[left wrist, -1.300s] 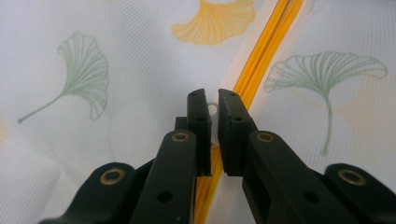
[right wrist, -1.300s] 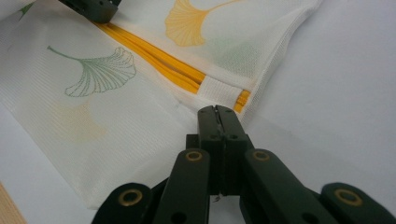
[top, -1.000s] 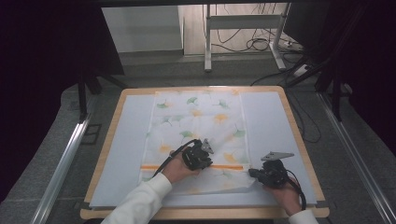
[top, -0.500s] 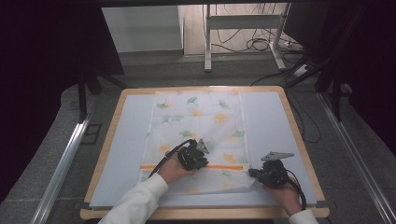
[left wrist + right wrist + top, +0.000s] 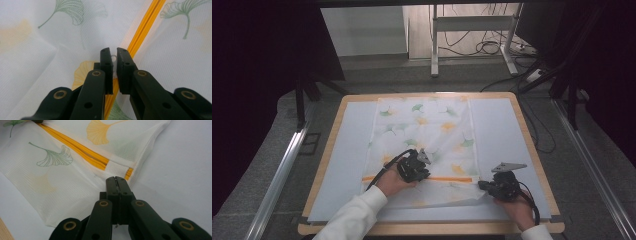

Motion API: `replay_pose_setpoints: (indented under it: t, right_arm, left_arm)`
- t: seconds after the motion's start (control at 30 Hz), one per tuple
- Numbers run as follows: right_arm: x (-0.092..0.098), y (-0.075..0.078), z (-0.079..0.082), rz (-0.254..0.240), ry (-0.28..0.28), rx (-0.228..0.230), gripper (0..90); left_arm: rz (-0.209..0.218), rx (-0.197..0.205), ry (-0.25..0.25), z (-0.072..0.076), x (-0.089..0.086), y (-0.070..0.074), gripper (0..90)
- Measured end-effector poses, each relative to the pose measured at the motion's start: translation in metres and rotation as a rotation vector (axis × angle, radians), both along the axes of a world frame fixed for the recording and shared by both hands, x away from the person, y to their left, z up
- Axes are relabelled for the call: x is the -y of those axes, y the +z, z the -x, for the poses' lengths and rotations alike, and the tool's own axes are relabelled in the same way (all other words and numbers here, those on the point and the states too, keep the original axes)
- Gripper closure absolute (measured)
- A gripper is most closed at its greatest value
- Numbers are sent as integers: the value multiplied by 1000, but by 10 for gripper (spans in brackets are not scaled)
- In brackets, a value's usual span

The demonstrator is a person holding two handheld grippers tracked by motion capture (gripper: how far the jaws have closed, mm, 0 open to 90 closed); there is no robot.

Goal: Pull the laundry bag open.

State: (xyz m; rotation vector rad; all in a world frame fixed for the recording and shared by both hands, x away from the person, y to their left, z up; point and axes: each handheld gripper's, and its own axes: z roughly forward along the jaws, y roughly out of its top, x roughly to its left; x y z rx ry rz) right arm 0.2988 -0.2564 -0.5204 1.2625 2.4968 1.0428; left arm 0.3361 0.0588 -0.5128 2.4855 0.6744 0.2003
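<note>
A white mesh bag (image 5: 427, 125) printed with green and yellow ginkgo leaves lies flat on the pale mat. An orange zipper (image 5: 452, 179) runs across its near part. My left gripper (image 5: 422, 172) sits over the zipper near its middle. In the left gripper view its jaws (image 5: 114, 56) are shut on the small clear zipper pull (image 5: 114, 59) beside the orange zipper (image 5: 145, 25). My right gripper (image 5: 484, 186) is at the bag's near right corner. It is shut on the mesh edge (image 5: 116, 180), just below the zipper's white end tab (image 5: 113, 167).
The bag rests on a pale blue mat (image 5: 342, 150) set in a wooden-rimmed table (image 5: 532, 150). Bare mat lies left and right of the bag. Behind the table are a white frame's legs (image 5: 434, 45) and floor cables (image 5: 492, 47). Metal rails (image 5: 282, 170) flank the table.
My left gripper has shifted slightly to the left along the zipper. The right gripper has stayed put on the bag's corner.
</note>
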Motion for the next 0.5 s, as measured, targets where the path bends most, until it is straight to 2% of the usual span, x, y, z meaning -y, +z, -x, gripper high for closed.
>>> replay_pose_setpoints:
  t: [0.23,0.5]
  right_arm:
    - [0,0,0,-1,-1,-2,900]
    - [0,0,0,0,-2,-1,900]
  left_arm:
    - [-13,-1,15,0,-10,-1,846]
    - [-8,-5,46,2,-28,-2,845]
